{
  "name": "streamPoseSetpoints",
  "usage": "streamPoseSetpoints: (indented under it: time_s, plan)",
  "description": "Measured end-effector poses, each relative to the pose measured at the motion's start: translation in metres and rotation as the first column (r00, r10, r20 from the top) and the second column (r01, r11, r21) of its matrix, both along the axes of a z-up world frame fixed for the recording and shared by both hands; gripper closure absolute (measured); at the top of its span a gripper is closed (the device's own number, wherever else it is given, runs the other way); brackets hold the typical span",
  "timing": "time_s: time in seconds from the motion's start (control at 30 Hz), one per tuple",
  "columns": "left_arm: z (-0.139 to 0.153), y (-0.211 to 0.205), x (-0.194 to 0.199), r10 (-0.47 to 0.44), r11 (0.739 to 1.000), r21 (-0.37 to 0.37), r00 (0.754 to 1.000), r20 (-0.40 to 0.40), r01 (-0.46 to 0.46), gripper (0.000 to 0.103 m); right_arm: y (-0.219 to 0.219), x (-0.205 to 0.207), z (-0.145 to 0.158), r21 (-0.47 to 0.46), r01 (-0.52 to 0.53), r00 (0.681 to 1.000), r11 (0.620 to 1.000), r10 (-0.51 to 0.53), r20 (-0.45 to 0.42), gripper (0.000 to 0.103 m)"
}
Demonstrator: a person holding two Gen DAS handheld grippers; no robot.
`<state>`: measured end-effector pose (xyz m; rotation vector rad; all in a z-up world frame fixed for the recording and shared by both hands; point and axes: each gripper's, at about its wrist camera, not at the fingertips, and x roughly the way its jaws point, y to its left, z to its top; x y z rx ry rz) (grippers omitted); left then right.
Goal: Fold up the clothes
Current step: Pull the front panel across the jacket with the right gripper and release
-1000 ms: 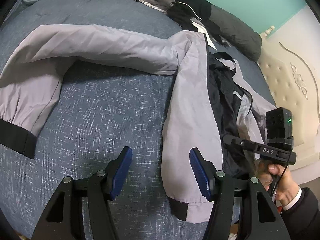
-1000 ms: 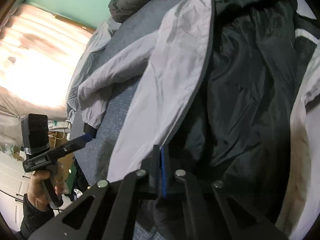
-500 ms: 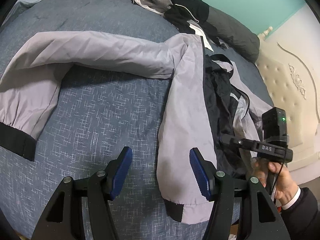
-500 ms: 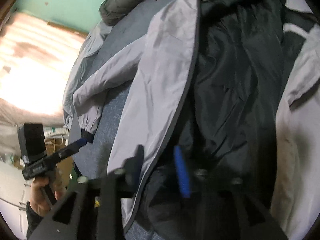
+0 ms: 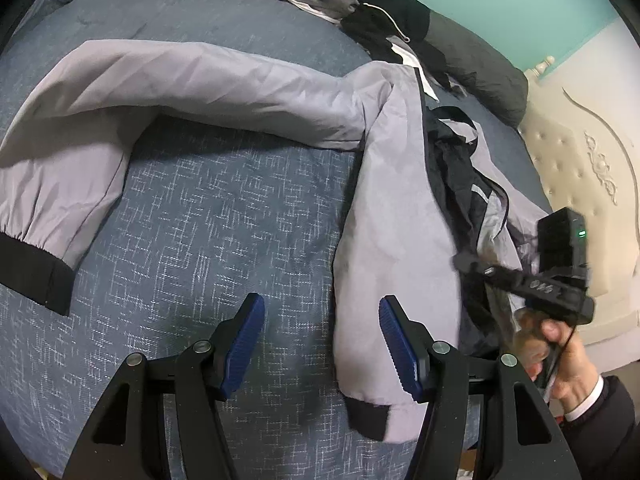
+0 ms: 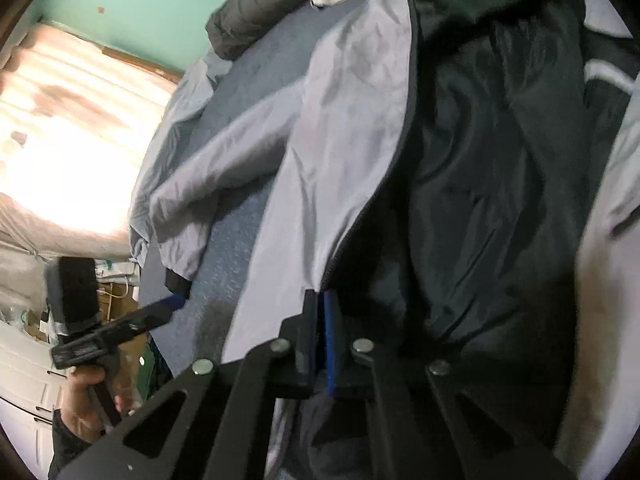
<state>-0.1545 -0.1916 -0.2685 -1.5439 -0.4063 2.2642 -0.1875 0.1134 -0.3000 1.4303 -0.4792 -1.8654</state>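
Observation:
A grey jacket [image 5: 384, 216] with black lining [image 6: 488, 184] lies open on the blue bedcover [image 5: 208, 232]. One sleeve [image 5: 192, 76] stretches left and ends in a black cuff [image 5: 36, 276]. My left gripper [image 5: 320, 312] is open just above the cover, beside the jacket's front panel, its right pad [image 5: 396, 340] over the grey hem. My right gripper [image 6: 320, 296] is shut on the jacket's zipper edge near the hem. In the left wrist view the right gripper [image 5: 464, 260] reaches into the dark lining, held by a hand [image 5: 560, 352].
A heap of dark clothes [image 5: 360, 12] and a dark pillow [image 5: 480, 72] lie at the head of the bed. A cream padded headboard [image 5: 580, 160] stands at the right. White cabinets [image 6: 24, 384] and boxes [image 6: 120, 300] are beyond the bed's edge.
My right gripper opened half a second ago and has shut again on the zipper edge. The front panel has shifted slightly left. My left gripper stays open in place.

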Motion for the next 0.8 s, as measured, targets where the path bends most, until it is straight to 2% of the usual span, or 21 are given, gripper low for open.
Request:
streamPoseSetpoints:
  time_s: [0.23,0.33,0.57,0.7,0.8]
  plan:
    - [-0.003,0.019,0.0,-0.037,0.999,0.011,0.999,0.011,0.037,0.039,0.063,-0.018,0.054,-0.008,0.074,0.992,0.997,-0.074,-0.106,0.1]
    - [-0.008,0.036,0.0,-0.071,0.997,0.022,0.997,0.019,0.071,0.039,0.092,-0.028,0.064,0.03,0.108,0.986,0.994,-0.103,-0.13,0.1]
    - [-0.019,0.071,0.004,-0.131,0.988,0.085,0.991,0.038,0.127,0.039,0.151,-0.04,0.046,0.104,0.204,0.975,0.973,-0.192,-0.113,0.1]
    - [-0.019,0.085,0.006,-0.156,0.982,0.112,0.987,0.039,0.151,0.039,0.161,-0.038,0.03,0.146,0.2,0.978,0.969,-0.188,-0.092,0.1]
    - [-0.019,0.095,0.009,-0.177,0.977,0.128,0.983,0.04,0.171,0.039,0.155,-0.038,0.022,0.212,0.203,0.978,0.956,-0.186,-0.098,0.1]
